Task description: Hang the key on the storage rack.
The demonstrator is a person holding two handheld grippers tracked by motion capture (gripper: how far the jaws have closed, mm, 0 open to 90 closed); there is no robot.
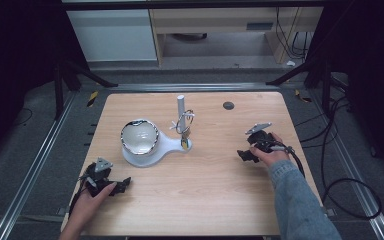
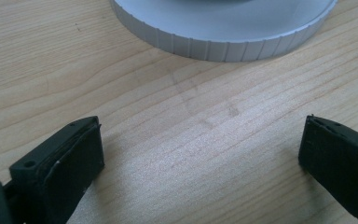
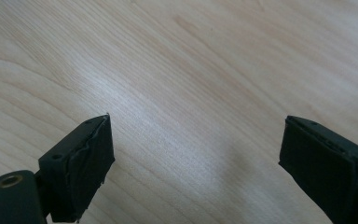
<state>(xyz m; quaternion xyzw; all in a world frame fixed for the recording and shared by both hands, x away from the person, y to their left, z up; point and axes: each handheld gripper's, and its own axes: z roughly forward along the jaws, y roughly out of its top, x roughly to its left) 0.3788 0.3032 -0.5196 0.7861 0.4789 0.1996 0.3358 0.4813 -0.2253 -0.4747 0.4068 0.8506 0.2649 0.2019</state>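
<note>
A white stand (image 1: 167, 145) with a round base sits at the middle of the wooden table (image 1: 215, 190); a shiny bowl-like dish (image 1: 139, 136) rests on it, and a white post (image 1: 181, 106) at its right end carries a metal ring with keys (image 1: 184, 125). My left gripper (image 1: 125, 184) lies near the table's front left, open, with bare wood between its jaws; the ribbed edge of the white stand's base (image 2: 223, 35) lies ahead of it. My right gripper (image 1: 243, 155) rests at the right of the table, open over bare wood (image 3: 196, 116).
A small dark round disc (image 1: 228, 105) lies near the table's far right. Metal rails and cables run along both sides of the table. Cabinets stand beyond the far edge.
</note>
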